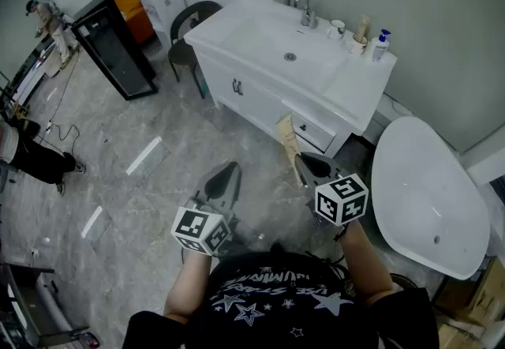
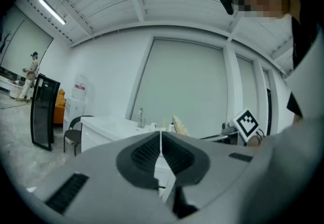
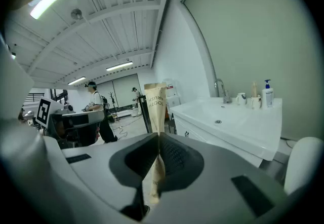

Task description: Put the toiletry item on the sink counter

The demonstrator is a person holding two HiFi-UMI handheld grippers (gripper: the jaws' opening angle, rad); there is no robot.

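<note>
The right tongs (image 3: pixel 158 136) grip the toothbrush packet (image 3: pixel 155 102), its long axis rising past their tips, short of the sink surface (image 1: pixel 357 85) ahead and nearer it than the closed, empty left tongs (image 2: pixel 161 134).

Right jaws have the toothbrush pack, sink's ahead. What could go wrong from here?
The right gripper pinches the flat toothbrush pack low down, so it may bend or slip out on the way. The bare counter strip is narrow: the pack could slide into the basin, or knock the cups and pump bottle by the wall.
</note>
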